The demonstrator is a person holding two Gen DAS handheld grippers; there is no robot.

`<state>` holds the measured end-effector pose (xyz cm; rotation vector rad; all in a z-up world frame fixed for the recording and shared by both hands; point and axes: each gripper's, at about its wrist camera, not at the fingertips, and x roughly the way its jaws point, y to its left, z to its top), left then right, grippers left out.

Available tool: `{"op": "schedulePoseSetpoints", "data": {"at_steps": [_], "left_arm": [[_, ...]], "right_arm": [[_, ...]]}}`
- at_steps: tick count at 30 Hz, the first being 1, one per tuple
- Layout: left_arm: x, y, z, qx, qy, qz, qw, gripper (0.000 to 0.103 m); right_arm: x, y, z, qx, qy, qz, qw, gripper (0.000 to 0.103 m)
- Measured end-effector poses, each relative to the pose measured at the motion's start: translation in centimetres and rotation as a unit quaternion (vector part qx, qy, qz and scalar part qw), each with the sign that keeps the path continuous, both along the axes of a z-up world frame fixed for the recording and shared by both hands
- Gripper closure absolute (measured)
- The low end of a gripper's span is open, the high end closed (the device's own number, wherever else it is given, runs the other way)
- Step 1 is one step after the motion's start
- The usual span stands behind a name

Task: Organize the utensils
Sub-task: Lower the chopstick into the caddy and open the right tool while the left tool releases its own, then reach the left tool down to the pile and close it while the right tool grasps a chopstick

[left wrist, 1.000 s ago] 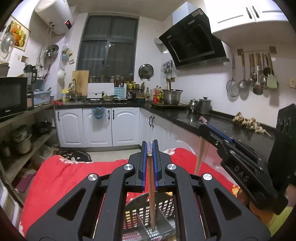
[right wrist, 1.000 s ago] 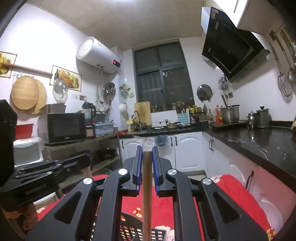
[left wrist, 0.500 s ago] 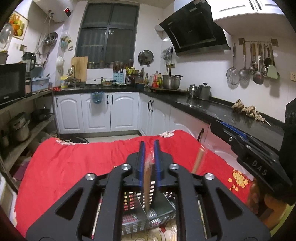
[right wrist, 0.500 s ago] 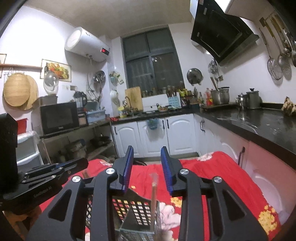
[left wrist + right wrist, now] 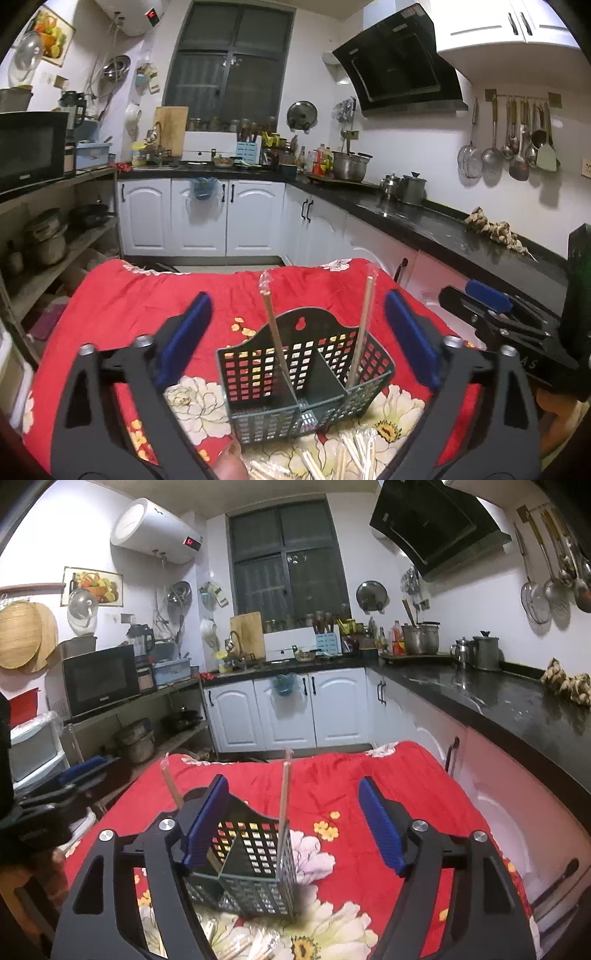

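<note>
A dark green perforated utensil basket (image 5: 306, 373) with two compartments stands on the red floral cloth (image 5: 147, 295). One wrapped chopstick pair (image 5: 275, 339) leans in its left compartment, another (image 5: 360, 332) in its right. My left gripper (image 5: 297, 332) is open and empty, above and just behind the basket. My right gripper (image 5: 291, 823) is open and empty over the same basket (image 5: 255, 871), where both pairs (image 5: 283, 797) (image 5: 170, 782) show. The right gripper also shows in the left wrist view (image 5: 491, 314).
Several loose wrapped chopsticks (image 5: 347, 458) lie on the cloth in front of the basket. A black counter (image 5: 443, 229) with pots runs along the right. Shelves with a microwave (image 5: 99, 679) stand on the left. White cabinets (image 5: 207, 218) lie beyond.
Both grippers opened and let go of their chopstick pairs, which now stand in the basket. Both grippers pulled back and up from the basket.
</note>
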<state>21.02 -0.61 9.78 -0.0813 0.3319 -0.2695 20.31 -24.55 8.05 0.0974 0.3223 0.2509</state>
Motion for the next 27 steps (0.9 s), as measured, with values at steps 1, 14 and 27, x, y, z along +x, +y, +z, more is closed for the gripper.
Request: {"op": "schedulePoseSetpoints", "data": {"at_steps": [1, 14, 27], "left_arm": [[-0.3, 0.2, 0.1, -0.001, -0.001, 0.002, 1.0000, 0.011], [-3.6, 1.9, 0.2, -0.018, 0.004, 0.012, 0.9998, 0.011], [-4.6, 2.9, -3.4, -0.023, 0.060, 0.023, 0.9977, 0.011]], "right_arm": [[-0.2, -0.1, 0.0, 0.001, 0.002, -0.001, 1.000, 0.029], [-2.5, -1.4, -0.3, -0.004, 0.023, 0.012, 1.000, 0.022], [-3.3, -1.1, -3.2, -0.029, 0.065, 0.034, 0.997, 0.022]]}}
